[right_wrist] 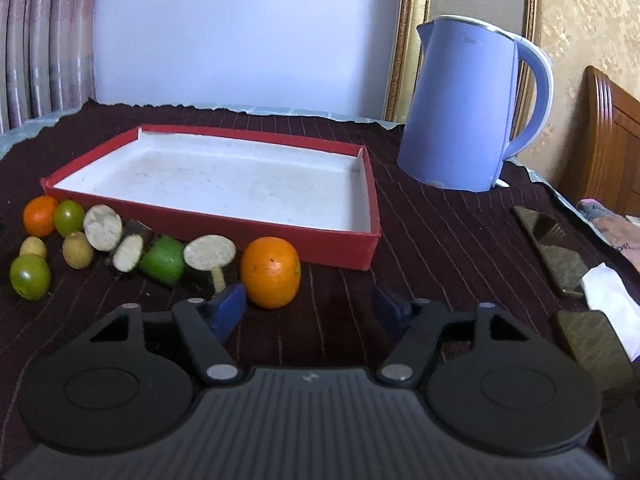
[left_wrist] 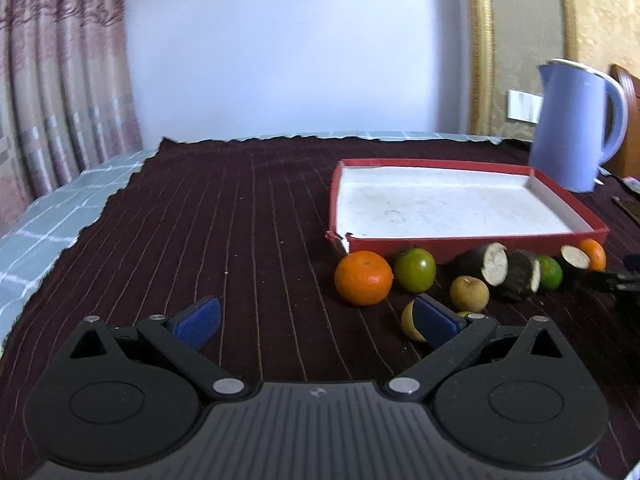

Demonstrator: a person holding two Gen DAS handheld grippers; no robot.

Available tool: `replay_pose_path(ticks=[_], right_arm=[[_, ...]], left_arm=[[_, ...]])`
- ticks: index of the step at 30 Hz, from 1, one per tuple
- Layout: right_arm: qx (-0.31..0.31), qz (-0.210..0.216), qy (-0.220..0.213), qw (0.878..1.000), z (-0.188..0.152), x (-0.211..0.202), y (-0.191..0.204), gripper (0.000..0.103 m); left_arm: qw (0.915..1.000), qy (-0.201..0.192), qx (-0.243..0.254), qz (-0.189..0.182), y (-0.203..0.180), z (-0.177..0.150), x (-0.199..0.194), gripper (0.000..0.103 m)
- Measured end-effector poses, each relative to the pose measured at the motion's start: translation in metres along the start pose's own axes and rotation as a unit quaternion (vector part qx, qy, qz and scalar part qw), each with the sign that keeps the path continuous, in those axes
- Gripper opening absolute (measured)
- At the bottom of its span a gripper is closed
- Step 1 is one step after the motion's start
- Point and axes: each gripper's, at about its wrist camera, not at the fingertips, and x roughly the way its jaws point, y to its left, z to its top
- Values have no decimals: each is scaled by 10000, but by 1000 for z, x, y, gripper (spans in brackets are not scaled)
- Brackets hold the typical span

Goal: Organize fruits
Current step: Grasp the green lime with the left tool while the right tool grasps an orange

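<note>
A red tray with a white floor [left_wrist: 476,239] [right_wrist: 344,244] lies empty on the dark cloth. Fruits sit in a row along its near wall. In the left wrist view: an orange [left_wrist: 363,277], a green fruit [left_wrist: 415,269], a small yellow-brown fruit [left_wrist: 469,293], dark cut pieces with white faces [left_wrist: 495,263], and another orange [left_wrist: 593,254]. In the right wrist view an orange [right_wrist: 271,272] lies just past my left finger, with a green piece [right_wrist: 163,261] and cut pieces [right_wrist: 209,252] to its left. My left gripper [left_wrist: 318,320] is open and empty, its right finger in front of a yellow fruit [left_wrist: 409,321]. My right gripper [right_wrist: 310,307] is open and empty.
A blue electric kettle [right_wrist: 464,108] [left_wrist: 572,128] stands behind the tray's right end. Two dark phones [right_wrist: 552,248] and a white tissue [right_wrist: 612,300] lie at the right. The dark cloth [left_wrist: 224,220] covers a checked tablecloth; curtains hang at the left.
</note>
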Motion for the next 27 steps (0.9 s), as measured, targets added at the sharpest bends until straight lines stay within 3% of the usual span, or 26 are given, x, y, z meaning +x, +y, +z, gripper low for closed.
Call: replay_pose_path(ticks=[6, 9, 14, 15, 19, 21, 26, 27], right_arm=[[-141, 48, 43, 9999, 0, 2, 3, 67], [-143, 55, 35, 9999, -1, 1, 3, 67], [-63, 25, 11, 10000, 0, -1, -3, 69], [-48, 12, -8, 10000, -1, -2, -4, 70], [-33, 59, -45, 10000, -1, -4, -4, 71], [-17, 87, -49, 9999, -2, -4, -5, 71], [-23, 153, -28, 9999, -2, -2, -7, 71], [-33, 178, -13, 9998, -2, -1, -8, 71]], left_arm=[[9968, -243, 402, -651, -16, -4, -17, 103], [9936, -329, 717, -806, -37, -6, -23, 103], [9936, -38, 668, -906, -60, -6, -9, 103], [9944, 49, 600, -868, -63, -6, -5, 100], [9946, 482, 401, -833, -68, -5, 14, 67], [9940, 714, 268, -783, -67, -6, 23, 59], [9949, 684, 128, -732, -64, -5, 22, 50], [9946, 677, 104, -776, -63, -5, 21, 38]])
